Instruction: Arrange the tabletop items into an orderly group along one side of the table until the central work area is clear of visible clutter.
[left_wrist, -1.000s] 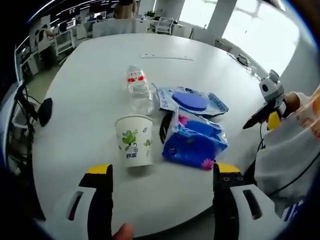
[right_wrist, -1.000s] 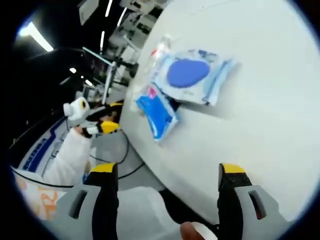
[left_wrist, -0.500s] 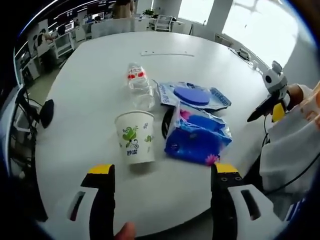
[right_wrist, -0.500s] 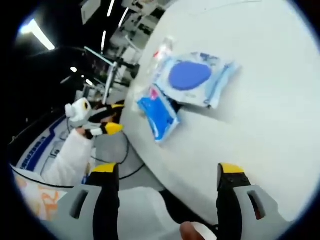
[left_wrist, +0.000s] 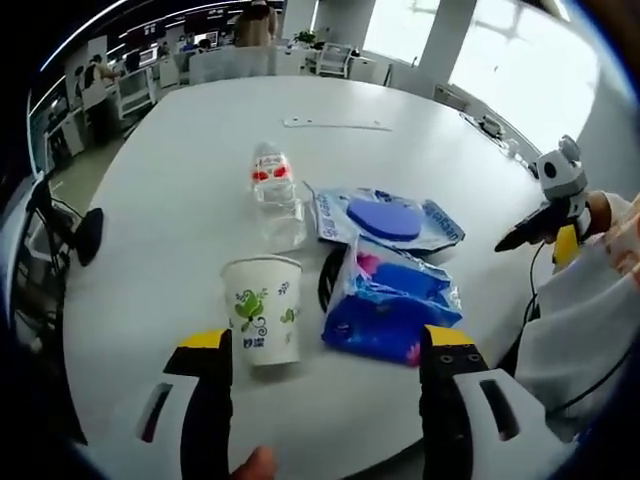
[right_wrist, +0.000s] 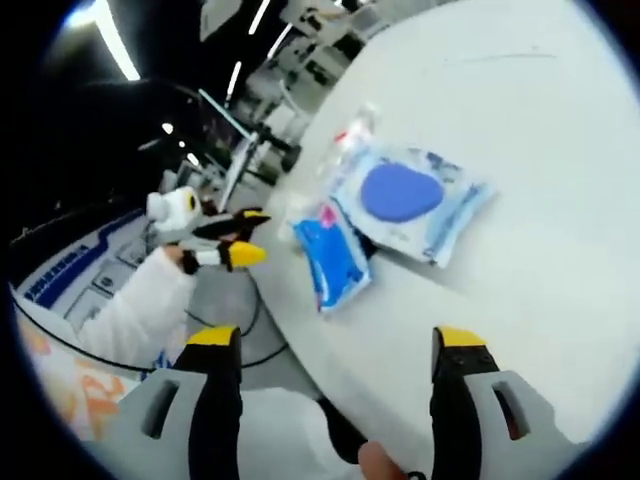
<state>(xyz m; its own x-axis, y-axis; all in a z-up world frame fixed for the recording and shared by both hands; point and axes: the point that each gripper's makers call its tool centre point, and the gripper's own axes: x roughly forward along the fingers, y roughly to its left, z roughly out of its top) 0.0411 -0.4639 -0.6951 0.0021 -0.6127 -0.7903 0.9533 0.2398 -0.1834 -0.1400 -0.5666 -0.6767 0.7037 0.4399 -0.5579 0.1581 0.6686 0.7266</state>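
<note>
Lying on its side mid-desk (left_wrist: 150, 200), clear water bottle (left_wrist: 274, 188), cap pointing far; upright paper cup (left_wrist: 262, 308) near it, interior hidden. Right of these: blue tissue pack (left_wrist: 388, 308) and flat wipes packet (left_wrist: 385, 217), dark object between partly hidden. Left tongs (left_wrist: 322, 350) and right tongs (right_wrist: 338, 345) wide apart, holding nothing.

You bring the left gripper (left_wrist: 320, 375) closer to the paper cup (left_wrist: 261, 309), which now sits just ahead of its left jaw. Tabletop items hold their places beside the cup.
</note>
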